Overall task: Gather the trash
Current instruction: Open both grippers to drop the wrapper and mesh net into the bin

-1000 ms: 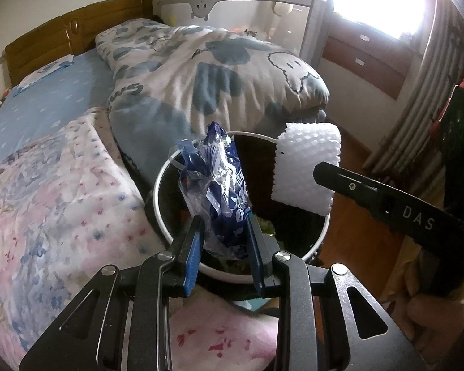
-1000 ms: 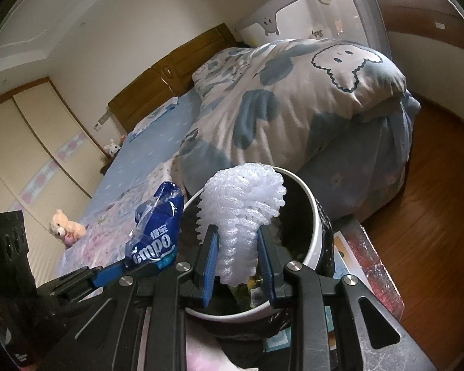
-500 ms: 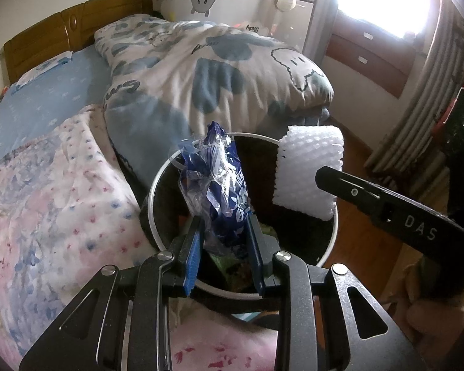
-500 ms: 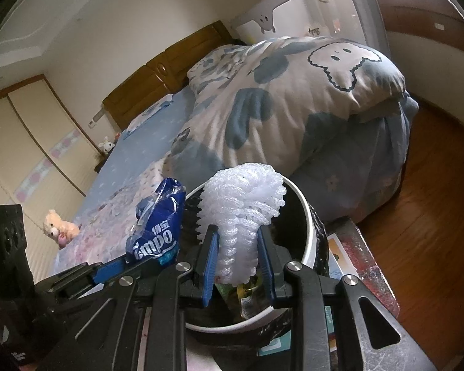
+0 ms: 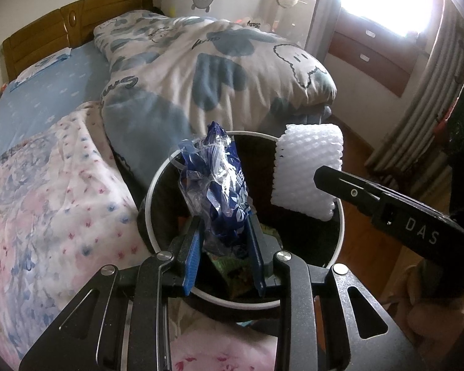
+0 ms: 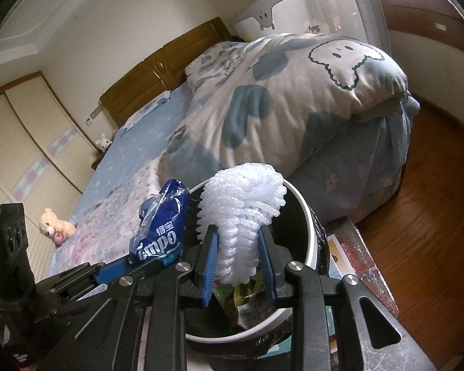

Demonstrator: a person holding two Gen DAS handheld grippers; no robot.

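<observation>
A: Starting at the left, what is the left gripper (image 5: 224,247) doing?

B: Its fingers (image 5: 191,255) are closing on a crumpled blue wrapper (image 5: 219,185), pinching its lower end so that the rest is standing up above the tips. Just beyond and beneath the tips the trash bin (image 5: 157,182) is sitting with its mouth open (green scraps are already lying at the bottom).

A: And moving rightward?

B: The right gripper (image 6: 239,262) is squeezing a white foam net (image 6: 241,213) between its fingers (image 6: 209,262), which are drawn in only as far as the foam lets them. The net is bulging out above the tips, directly over the bin's rim.

A: So which step is this?

B: I am judging it as the drop: both pieces are being held over the bin, neither one released. The bed (image 5: 46,185) is lying off to the left of the fingers, and nothing is sitting between the trash and the opening.

A: What is the next move calling for?

B: Spreading both pairs of fingers, probably after dipping slightly, since the light wrapper could be clinging to a pad or drifting past the rim.
</observation>
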